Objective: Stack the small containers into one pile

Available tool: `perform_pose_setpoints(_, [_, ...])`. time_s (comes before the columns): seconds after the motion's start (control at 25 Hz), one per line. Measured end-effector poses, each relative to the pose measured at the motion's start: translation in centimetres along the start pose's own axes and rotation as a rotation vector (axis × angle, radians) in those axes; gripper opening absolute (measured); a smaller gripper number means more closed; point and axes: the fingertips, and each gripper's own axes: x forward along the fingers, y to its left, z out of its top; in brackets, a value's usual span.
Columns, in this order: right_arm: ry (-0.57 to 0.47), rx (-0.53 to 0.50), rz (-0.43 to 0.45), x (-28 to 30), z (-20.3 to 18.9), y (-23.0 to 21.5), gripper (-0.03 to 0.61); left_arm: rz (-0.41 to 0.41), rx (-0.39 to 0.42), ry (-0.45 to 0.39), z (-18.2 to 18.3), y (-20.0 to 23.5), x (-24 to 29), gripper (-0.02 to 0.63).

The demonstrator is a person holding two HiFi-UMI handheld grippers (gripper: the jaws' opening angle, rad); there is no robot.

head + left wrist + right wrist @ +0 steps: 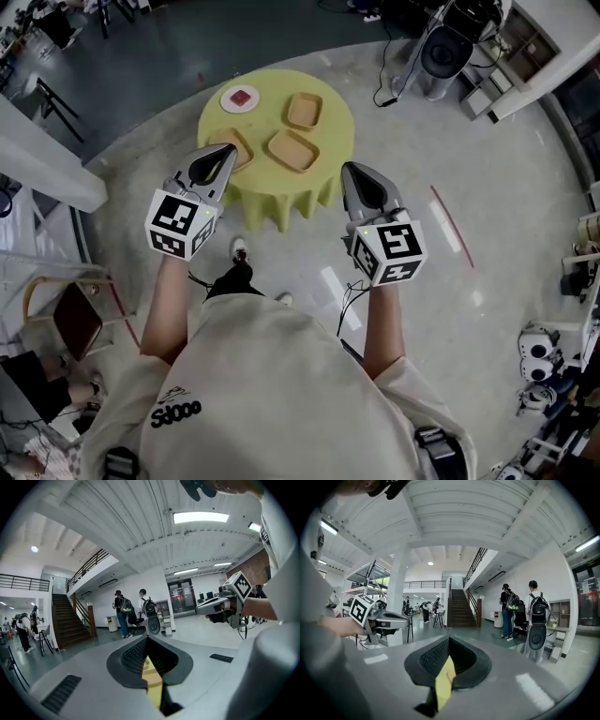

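Containers: three shallow tan square containers [292, 150] lie apart on the round table under a yellow-green cloth [281, 192]; only the head view shows them
Plate: small white round plate with a red patch [241, 98] at the far edge
Left gripper [219, 157]: jaws pressed together, empty, covering part of one container
Right gripper [357, 176]: jaws pressed together, empty, beside the table's right edge
Gripper views: we get only a yellow sliver below the closed jaws, a staircase [459, 611], people with backpacks [123, 613]

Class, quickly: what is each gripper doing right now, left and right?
Left gripper: jaws closed, holding nothing.
Right gripper: jaws closed, holding nothing.
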Motion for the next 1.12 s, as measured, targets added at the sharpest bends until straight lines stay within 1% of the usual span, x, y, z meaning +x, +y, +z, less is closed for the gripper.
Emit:
perform_pose_setpoints(0.2, [0.030,0.022,-0.006,2.7,-1.0,-0.6,0.010,-0.006,0.005,0.019,-1.4,1.9,1.6,0.005])
perform_pose_setpoints(0.36, [0.068,0.020,-0.029,6.1,-1.7,-1.8,0.011,-0.054,-0.034,-0.004,-2.6,4.4,4.5,0.005])
perform_pose_setpoints(0.56, [0.103,0.029,-0.050,12.2,-1.6,-3.1,0.011,-0.055,-0.016,0.040,-4.1,9.8,8.8,0.005])
perform_pose_setpoints(0.84, [0.161,0.035,-0.066,20.0,-2.4,-4.1,0.011,-0.084,-0.046,0.094,-7.2,16.6,13.7,0.006])
perform_pose_setpoints(0.92, [0.172,0.037,-0.058,22.0,-2.9,-4.2,0.011,-0.098,-0.050,0.114,-8.3,17.9,14.9,0.006])
perform_pose_setpoints(1.12, [0.196,0.001,0.019,26.7,-4.1,-2.7,0.011,-0.144,-0.057,0.207,-12.6,20.4,17.3,0.006])
